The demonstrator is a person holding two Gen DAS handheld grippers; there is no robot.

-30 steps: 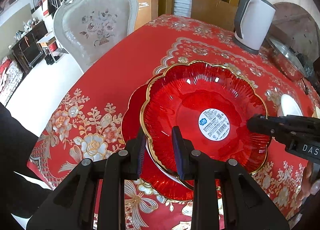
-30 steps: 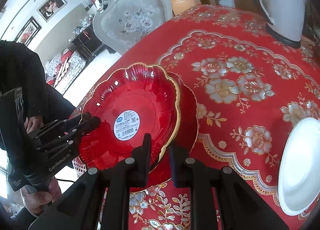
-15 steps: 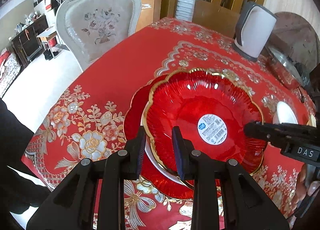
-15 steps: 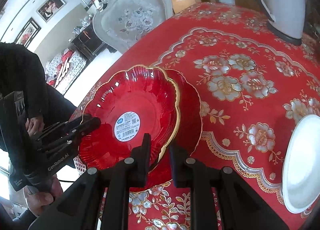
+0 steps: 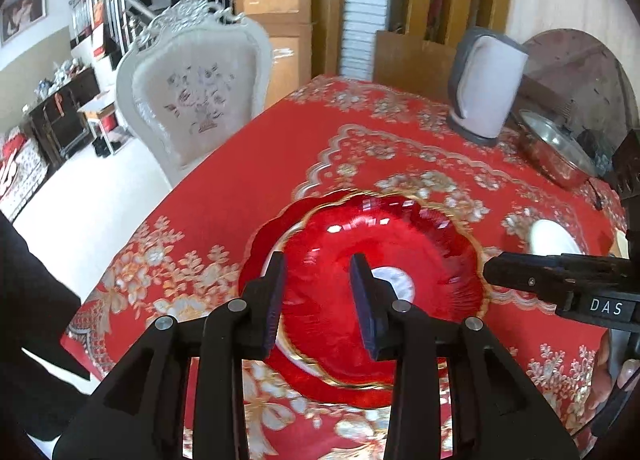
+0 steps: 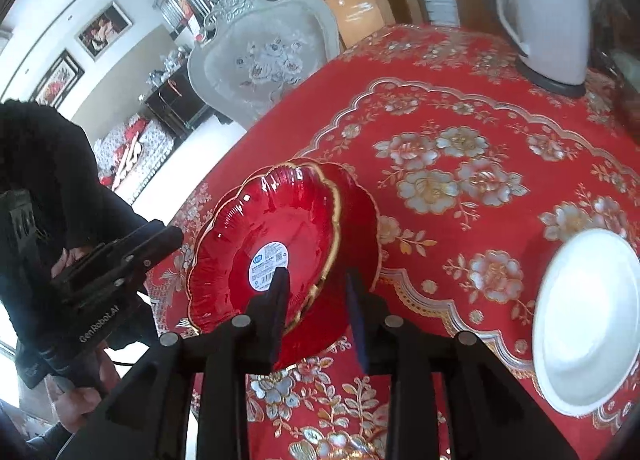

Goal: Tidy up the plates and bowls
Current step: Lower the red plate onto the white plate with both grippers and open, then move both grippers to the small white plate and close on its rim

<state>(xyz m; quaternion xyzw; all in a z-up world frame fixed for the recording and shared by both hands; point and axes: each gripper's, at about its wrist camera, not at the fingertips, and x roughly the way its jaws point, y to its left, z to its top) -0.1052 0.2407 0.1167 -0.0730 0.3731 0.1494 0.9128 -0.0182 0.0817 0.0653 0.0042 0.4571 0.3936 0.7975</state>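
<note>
A red gold-rimmed scalloped plate (image 5: 384, 256) (image 6: 276, 227) with a white label lies stacked on a larger red plate (image 5: 260, 244) (image 6: 360, 219) near the table's front edge. My left gripper (image 5: 318, 302) is open above the stack's near rim, holding nothing. My right gripper (image 6: 316, 308) is open over the stack's right edge, holding nothing. It shows in the left wrist view (image 5: 496, 272) at the plate's right side. The left gripper shows in the right wrist view (image 6: 172, 236) at the plate's left. A white plate (image 6: 588, 320) (image 5: 554, 238) lies to the right.
A red floral tablecloth (image 5: 248, 163) (image 6: 460, 131) covers the table. A white electric kettle (image 5: 486, 87) (image 6: 548, 7) stands at the back. A steel pot with a glass lid (image 5: 556, 151) sits at the far right. An ornate white chair (image 5: 196, 95) (image 6: 264, 55) stands behind the table's left edge.
Both grippers have opened and let go of the top red plate, which now rests on the larger plate. Both have drawn back and up a little.
</note>
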